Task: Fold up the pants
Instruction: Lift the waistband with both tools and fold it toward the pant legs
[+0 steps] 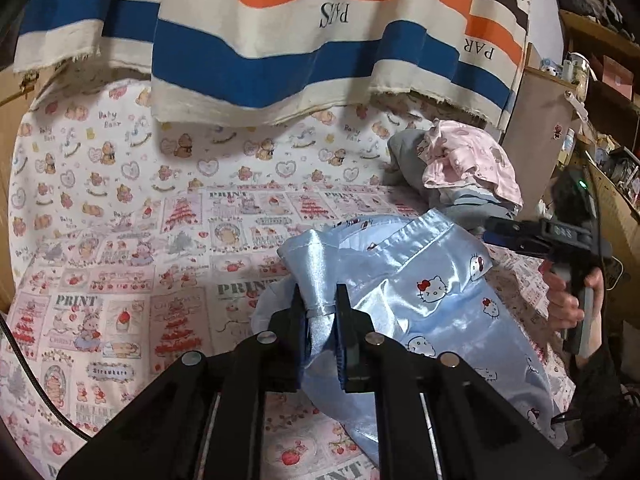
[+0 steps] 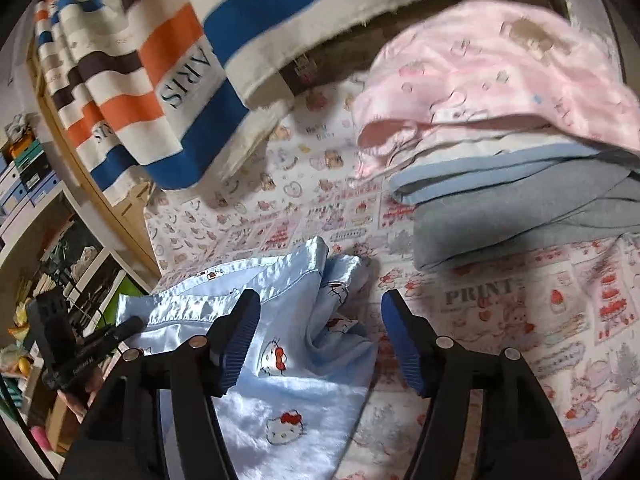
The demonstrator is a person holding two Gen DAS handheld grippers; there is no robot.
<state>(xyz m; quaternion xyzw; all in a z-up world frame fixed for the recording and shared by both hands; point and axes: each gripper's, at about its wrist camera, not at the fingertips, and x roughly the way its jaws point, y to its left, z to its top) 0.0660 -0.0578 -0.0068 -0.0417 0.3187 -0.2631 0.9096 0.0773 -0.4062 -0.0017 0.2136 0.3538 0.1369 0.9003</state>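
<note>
Light blue satin pants (image 1: 420, 292) with a cat print lie bunched on the printed bed sheet (image 1: 120, 240). My left gripper (image 1: 320, 300) is shut on a fold of the pants' edge and holds it slightly raised. My right gripper (image 2: 320, 312) is open, hovering just above the pants (image 2: 280, 344), with its left finger over the fabric and its right finger over the sheet. The right gripper also shows in the left wrist view (image 1: 504, 230) at the right, beside the pants' waistband. The left gripper shows in the right wrist view (image 2: 132, 326) at the pants' left edge.
A stack of folded clothes, pink on top of blue and grey (image 2: 500, 140), lies at the far right of the bed (image 1: 460, 168). A striped blue, orange and white cloth (image 1: 280, 40) hangs along the back. Shelves with clutter (image 1: 600, 100) stand at the right.
</note>
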